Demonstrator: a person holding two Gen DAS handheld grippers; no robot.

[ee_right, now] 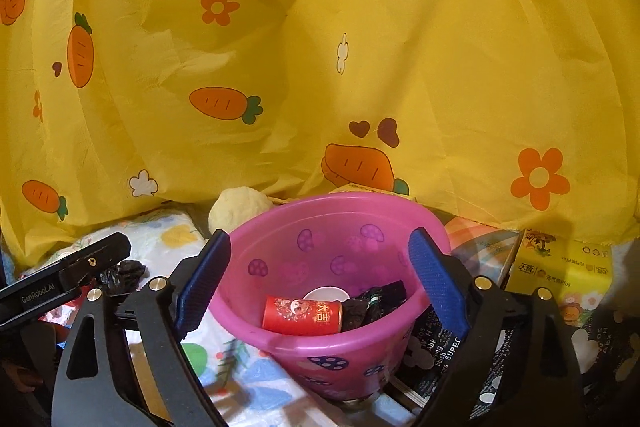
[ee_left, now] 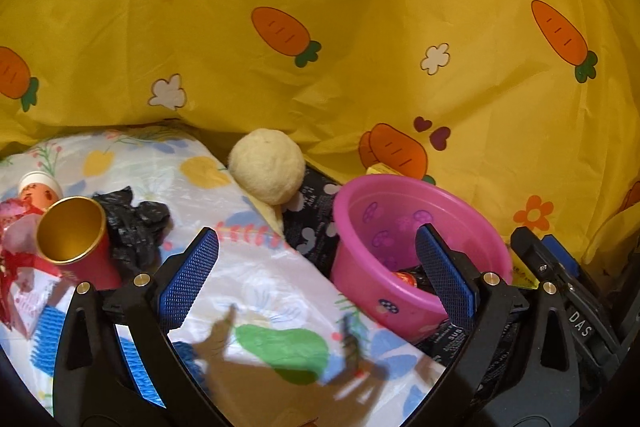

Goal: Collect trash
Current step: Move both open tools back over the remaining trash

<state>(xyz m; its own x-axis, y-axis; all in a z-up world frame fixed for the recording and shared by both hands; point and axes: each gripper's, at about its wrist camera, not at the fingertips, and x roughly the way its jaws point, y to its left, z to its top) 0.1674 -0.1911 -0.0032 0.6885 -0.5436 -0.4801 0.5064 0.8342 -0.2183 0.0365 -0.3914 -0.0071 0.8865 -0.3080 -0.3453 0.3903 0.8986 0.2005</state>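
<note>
My left hand-held gripper [ee_left: 316,267] is spread wide over the flowered worktop cover [ee_left: 256,291], holding nothing. My right hand-held gripper [ee_right: 320,283] gapes empty before the pink bowl [ee_right: 280,227], which holds a red cup [ee_right: 302,315] and black wrapper [ee_right: 372,303]. Another red cup [ee_left: 80,247] and crumpled black plastic [ee_left: 134,223] lie near the worktop's left edge.

Pink basin [ee_right: 332,351] blocks right; floral sheet [ee_left: 256,291] clear.
</note>
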